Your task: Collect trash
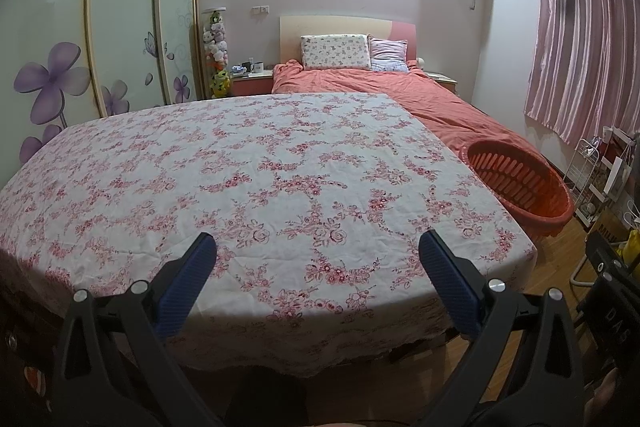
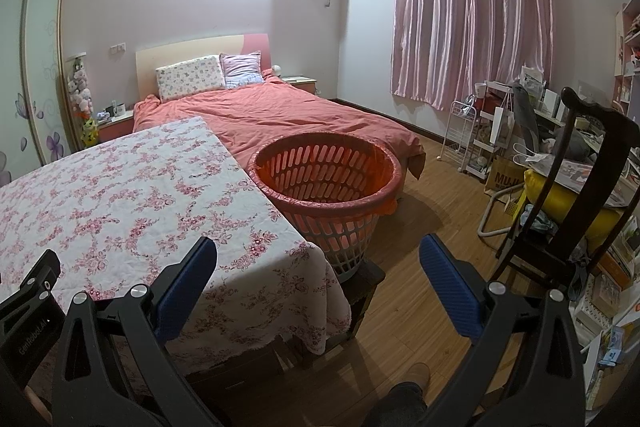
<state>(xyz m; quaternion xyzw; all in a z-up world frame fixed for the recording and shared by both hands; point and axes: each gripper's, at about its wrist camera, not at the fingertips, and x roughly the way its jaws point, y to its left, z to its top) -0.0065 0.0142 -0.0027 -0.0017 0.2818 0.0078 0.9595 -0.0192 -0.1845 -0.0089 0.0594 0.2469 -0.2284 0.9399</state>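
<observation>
A slatted basket [image 2: 326,175] lined with a pink-red bag stands on a dark stool beside the table's right edge; it also shows in the left wrist view [image 1: 520,183]. No trash shows on the table with the floral cloth [image 1: 256,179], [image 2: 120,203]. My left gripper [image 1: 318,247] is open and empty above the table's near edge. My right gripper [image 2: 318,251] is open and empty, over the table's right corner, in front of the basket. The left gripper's body shows at the lower left of the right wrist view.
A bed with a red cover [image 2: 288,115] lies behind the table and basket. A dark wooden chair [image 2: 576,187] with a yellow cushion, a white trolley [image 2: 464,131] and cluttered shelves stand at right. Wardrobe doors [image 1: 120,27] line the left wall. Wood floor [image 2: 432,211] lies right of the basket.
</observation>
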